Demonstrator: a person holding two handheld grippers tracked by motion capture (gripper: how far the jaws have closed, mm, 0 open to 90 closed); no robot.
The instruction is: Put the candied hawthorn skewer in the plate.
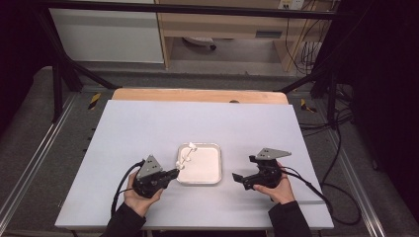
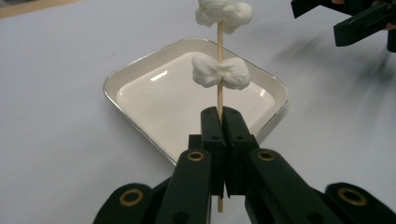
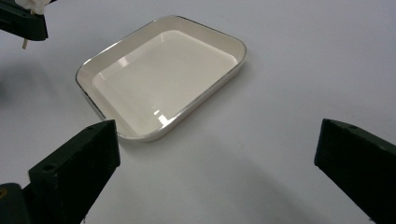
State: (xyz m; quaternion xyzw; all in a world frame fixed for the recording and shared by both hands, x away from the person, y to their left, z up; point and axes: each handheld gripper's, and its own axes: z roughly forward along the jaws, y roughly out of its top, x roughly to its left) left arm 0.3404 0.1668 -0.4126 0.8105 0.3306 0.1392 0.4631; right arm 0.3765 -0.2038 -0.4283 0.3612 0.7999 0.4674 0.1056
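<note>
your left gripper (image 2: 219, 122) has its jaws clenched on a thin wooden skewer (image 2: 219, 95), pinching it near the lower end, so a short stub of stick pokes out below the pads. from that pinch the skewer runs straight away along the jaws' own line. one white marshmallow (image 2: 219, 72) sits threaded just past the fingertips, and a second marshmallow (image 2: 223, 13) sits farther out at the tip. in the high view the stick leans up and away from the left gripper (image 1: 174, 173), out over the near left part of the white tray (image 1: 213, 165), with both lumps hanging above the tray and not touching it.

your right gripper (image 3: 215, 158) stands released, jaws spread wide with nothing between them. in the high view it (image 1: 238, 178) sits just right of the tray, apart from it, pointing left toward the skewer.

so the skewer's long axis points away from your left hand, and the marshmallows lie to the left of your open right fingers, across the tray. the right hand is the free one. to pull a marshmallow off, i judge it would have to cross the tray and close across the stick's axis, not along it.

the tray itself holds nothing, resting flat on the white table (image 1: 148, 128).
</note>
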